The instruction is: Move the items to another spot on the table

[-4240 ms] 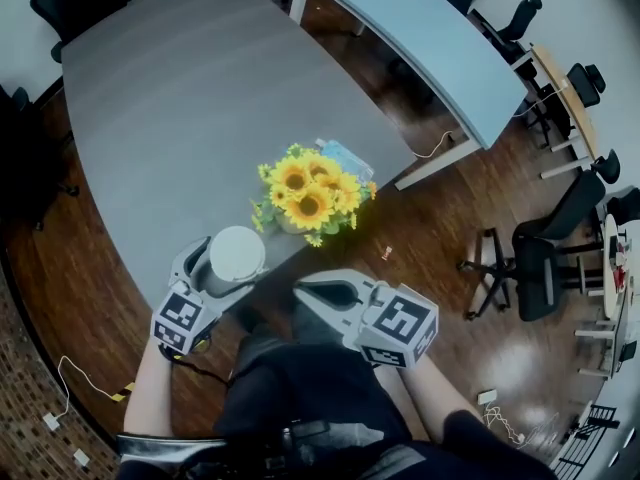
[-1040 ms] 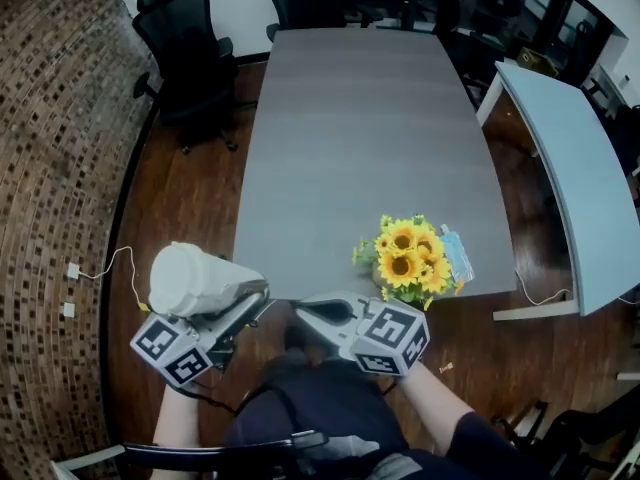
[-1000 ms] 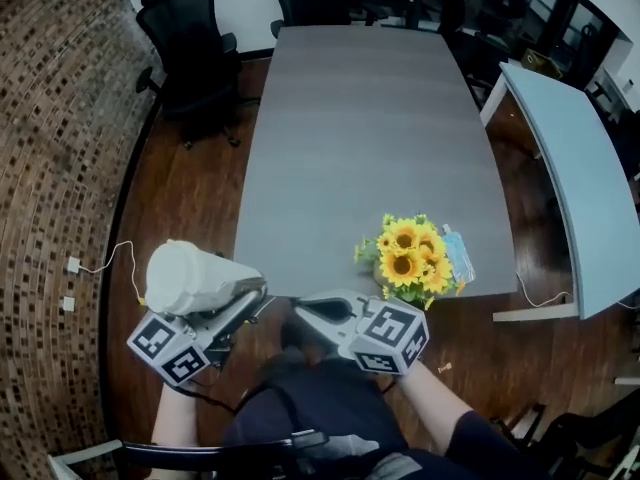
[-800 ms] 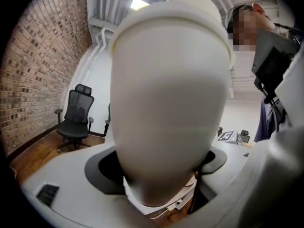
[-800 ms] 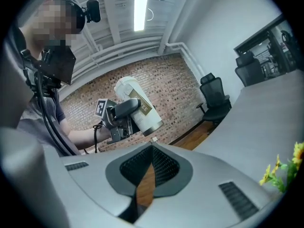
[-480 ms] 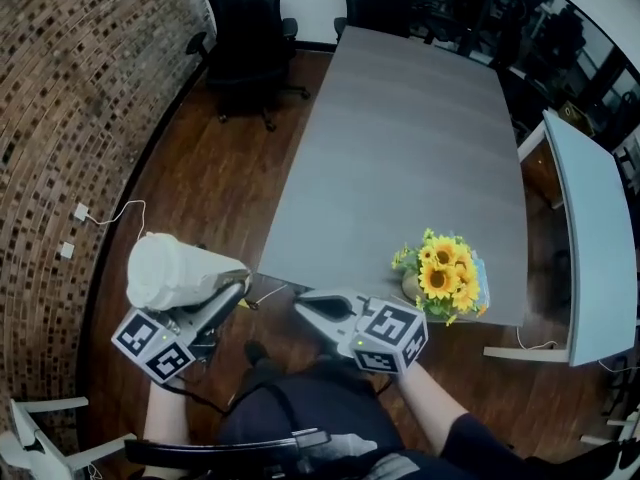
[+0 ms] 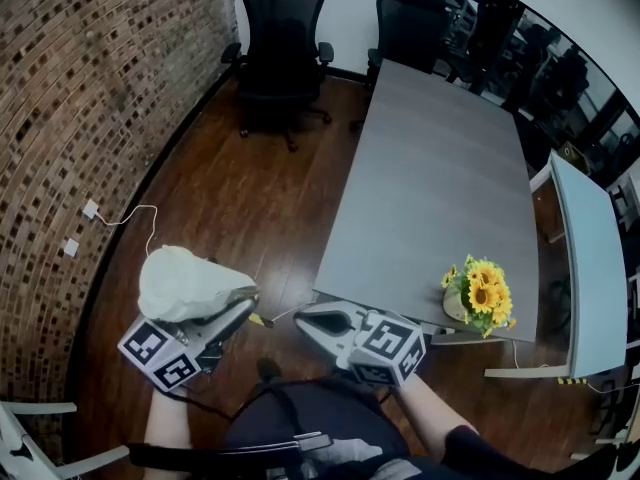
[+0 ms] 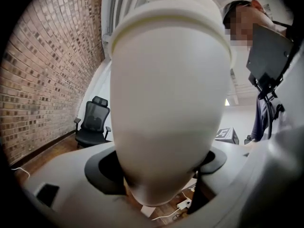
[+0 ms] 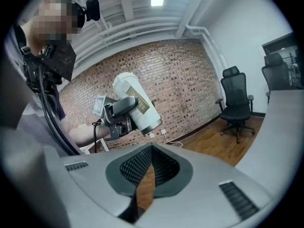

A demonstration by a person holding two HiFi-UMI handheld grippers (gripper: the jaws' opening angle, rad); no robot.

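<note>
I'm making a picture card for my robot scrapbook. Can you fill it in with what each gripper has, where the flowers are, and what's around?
held: white lidded cup, clamped in the left gripper, tipped sideways over the wooden floor
empty: right gripper, jaws shut
on table: sunflowers, at the near end of the grey table
around: black chairs at the table's far end, brick wall on the left
</note>
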